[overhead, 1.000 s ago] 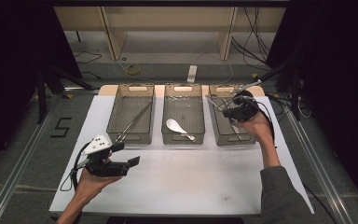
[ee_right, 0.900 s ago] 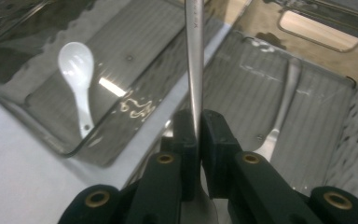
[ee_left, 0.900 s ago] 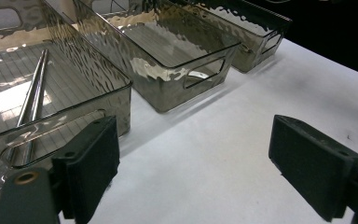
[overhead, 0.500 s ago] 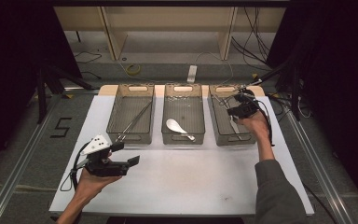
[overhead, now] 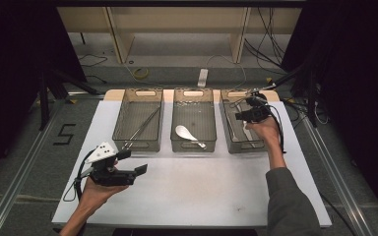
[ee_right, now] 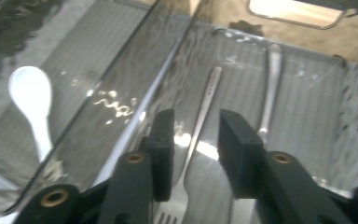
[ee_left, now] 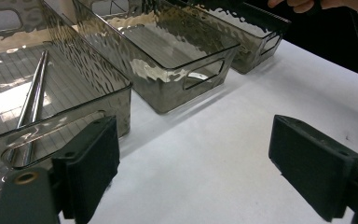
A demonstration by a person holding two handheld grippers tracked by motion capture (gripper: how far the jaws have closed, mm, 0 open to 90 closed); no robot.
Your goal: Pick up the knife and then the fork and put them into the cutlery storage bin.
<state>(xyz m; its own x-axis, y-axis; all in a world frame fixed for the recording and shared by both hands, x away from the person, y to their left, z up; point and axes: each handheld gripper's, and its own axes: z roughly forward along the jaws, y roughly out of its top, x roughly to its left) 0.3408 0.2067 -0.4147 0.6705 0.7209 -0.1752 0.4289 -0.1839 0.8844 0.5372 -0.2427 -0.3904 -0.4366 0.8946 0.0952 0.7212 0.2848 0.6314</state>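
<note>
Where right tool [ee_right: 195, 154] straddles fork [ee_right: 200, 126], tines cut off.

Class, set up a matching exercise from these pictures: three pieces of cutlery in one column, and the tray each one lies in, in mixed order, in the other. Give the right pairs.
Column one:
1. chopsticks
2. white spoon
3. fork

Column two:
A. right tray
B. left tray
C. middle tray

Pairs: 1-B, 2-C, 3-A.
</note>
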